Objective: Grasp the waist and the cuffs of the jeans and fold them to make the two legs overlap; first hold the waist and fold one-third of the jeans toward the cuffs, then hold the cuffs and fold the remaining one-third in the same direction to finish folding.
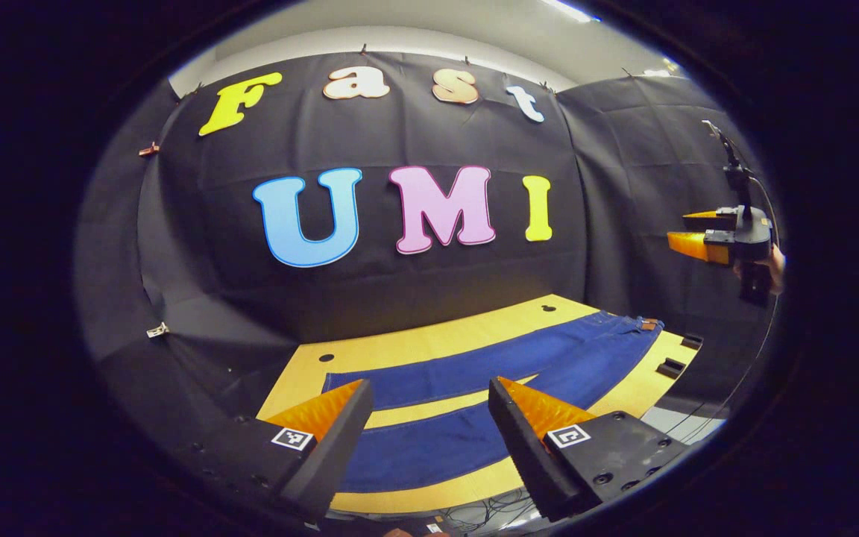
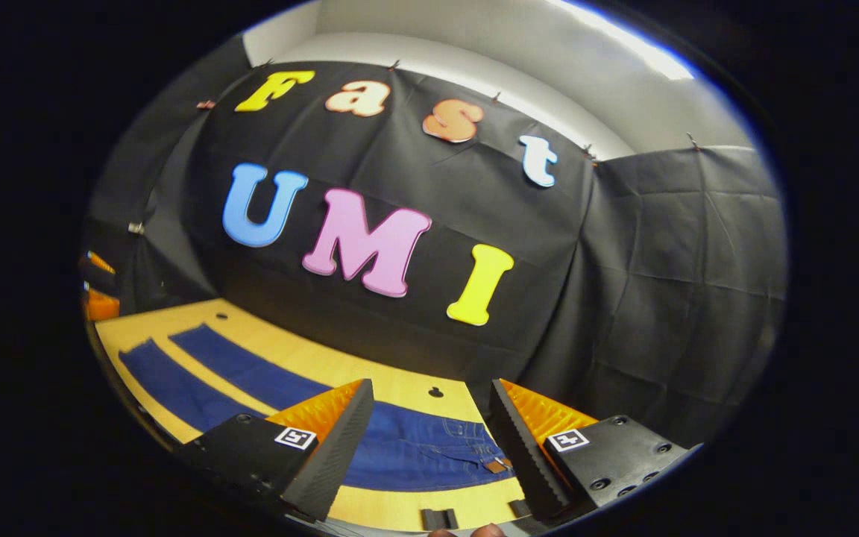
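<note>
Evidently nothing had been gripped yet: the jeans (image 1: 489,388) lay flat and spread along the worktop (image 1: 414,344), their two legs parted with a strip of bare wood between them, a layout that left both ends free to be taken at once. In the left gripper view, the left claw (image 1: 429,391) hung above the cuff end, near the worktop's left edge, its fingers released and wide apart with only cloth and wood seen between them; it looked poised over the nearer leg, probably so that leg could be lifted across the farther one. Off toward the waist end, the right claw (image 1: 690,230) was held high in the air by a hand (image 1: 775,267), well clear of the fabric. In the right gripper view that same claw (image 2: 429,394) also stood released, holding nothing, and it looked down on the waist (image 2: 467,447) with its leather patch (image 2: 498,465), near the worktop's right edge. Each claw seemed stationed over its own end, so the first fold could begin with waist and cuffs moved together
</note>
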A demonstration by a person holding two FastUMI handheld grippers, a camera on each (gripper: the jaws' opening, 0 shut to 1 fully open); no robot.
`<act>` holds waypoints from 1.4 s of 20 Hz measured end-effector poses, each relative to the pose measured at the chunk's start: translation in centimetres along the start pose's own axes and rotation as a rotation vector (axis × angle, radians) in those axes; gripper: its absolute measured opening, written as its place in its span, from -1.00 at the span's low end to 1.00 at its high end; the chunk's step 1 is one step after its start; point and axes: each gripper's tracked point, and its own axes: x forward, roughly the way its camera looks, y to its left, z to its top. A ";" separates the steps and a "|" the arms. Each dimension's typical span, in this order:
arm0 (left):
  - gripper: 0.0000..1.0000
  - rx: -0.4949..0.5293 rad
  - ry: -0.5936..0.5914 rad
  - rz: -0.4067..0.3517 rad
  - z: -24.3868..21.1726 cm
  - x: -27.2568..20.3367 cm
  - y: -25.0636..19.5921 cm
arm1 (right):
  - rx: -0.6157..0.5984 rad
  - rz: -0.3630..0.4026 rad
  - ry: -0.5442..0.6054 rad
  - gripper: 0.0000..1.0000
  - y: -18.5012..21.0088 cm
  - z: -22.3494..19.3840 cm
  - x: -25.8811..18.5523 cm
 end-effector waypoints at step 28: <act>0.90 0.810 0.679 -0.577 -25.6 8.4 4.6 | -0.573 0.600 0.563 0.94 2.3 -28.5 13.5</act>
